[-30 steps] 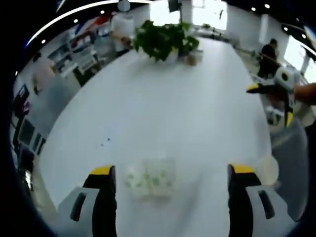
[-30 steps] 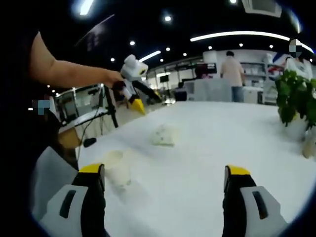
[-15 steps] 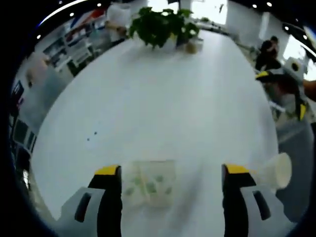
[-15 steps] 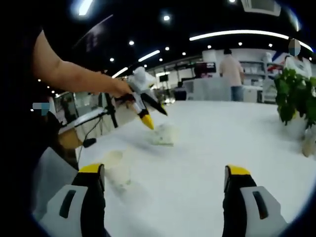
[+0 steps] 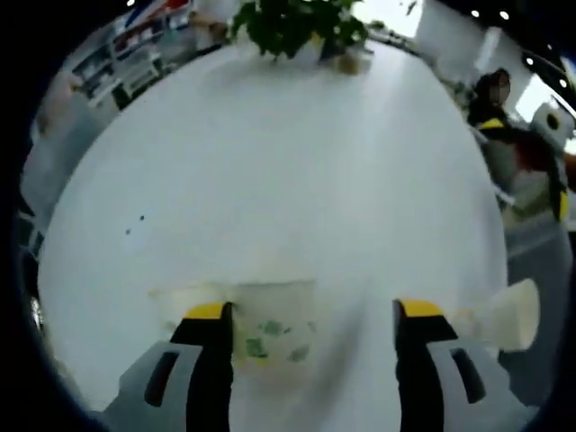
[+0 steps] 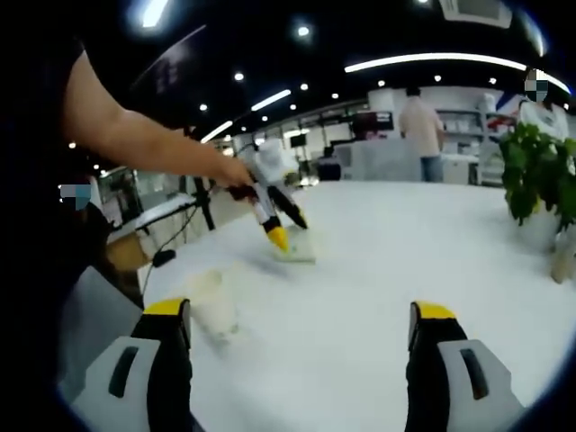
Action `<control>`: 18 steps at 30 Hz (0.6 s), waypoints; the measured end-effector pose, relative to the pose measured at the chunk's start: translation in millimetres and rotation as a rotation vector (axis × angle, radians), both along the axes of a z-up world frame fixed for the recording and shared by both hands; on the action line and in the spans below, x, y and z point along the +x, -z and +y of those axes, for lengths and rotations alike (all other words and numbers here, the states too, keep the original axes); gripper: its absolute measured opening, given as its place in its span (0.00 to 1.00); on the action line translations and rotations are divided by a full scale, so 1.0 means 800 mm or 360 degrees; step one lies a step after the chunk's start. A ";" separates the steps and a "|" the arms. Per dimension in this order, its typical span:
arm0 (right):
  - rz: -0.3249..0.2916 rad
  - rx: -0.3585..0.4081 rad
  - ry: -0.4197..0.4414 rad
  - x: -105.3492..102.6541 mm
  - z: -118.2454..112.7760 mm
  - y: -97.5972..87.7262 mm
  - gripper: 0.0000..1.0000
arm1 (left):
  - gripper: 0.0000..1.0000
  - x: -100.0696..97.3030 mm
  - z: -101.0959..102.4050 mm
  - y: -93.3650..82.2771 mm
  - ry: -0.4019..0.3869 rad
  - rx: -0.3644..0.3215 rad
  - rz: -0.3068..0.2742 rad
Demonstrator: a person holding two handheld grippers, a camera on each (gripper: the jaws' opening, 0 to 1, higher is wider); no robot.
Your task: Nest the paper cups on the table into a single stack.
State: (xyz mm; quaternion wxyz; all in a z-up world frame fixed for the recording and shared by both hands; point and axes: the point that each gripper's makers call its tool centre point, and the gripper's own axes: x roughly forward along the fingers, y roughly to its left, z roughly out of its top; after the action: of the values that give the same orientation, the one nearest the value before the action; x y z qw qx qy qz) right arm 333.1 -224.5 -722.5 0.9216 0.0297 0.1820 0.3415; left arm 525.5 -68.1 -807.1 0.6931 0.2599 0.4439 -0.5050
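A pale paper cup with green print (image 5: 272,328) lies on its side on the white table (image 5: 288,180). My left gripper (image 5: 313,310) is open and low over it. The cup sits between the jaws, close against the left one, which hides part of it. A plain white cup (image 5: 502,315) lies on its side just outside the right jaw. In the right gripper view the left gripper (image 6: 290,229) points down onto the printed cup (image 6: 300,250). The plain cup (image 6: 212,306) lies near the table edge, beside my open right gripper (image 6: 299,310), which holds nothing.
A potted green plant (image 5: 292,22) stands at the table's far end, and the plant (image 6: 540,175) also appears at the right. The right gripper (image 5: 529,166) hovers blurred off the table's right edge. The table edge (image 6: 157,270) drops off at the left. People stand far back.
The left gripper has come down and forward onto the printed cup, which now lies between its jaws. The right gripper has stayed put.
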 end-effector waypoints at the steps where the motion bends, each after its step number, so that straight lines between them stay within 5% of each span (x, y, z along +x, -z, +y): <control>1: -0.0002 0.0002 -0.0001 0.000 0.000 0.000 0.99 | 0.68 -0.001 0.001 0.002 0.0002 0.0007 0.0002; 18: 0.0021 0.0020 -0.0007 0.001 0.008 0.002 0.99 | 0.53 -0.003 -0.023 0.039 -0.0185 0.0092 0.0119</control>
State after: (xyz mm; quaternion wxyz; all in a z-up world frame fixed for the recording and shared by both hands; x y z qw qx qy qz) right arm 333.6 -218.1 -724.0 0.9194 0.0373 0.1861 0.3446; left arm 523.1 -86.7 -837.9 0.6964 0.2347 0.4982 -0.4601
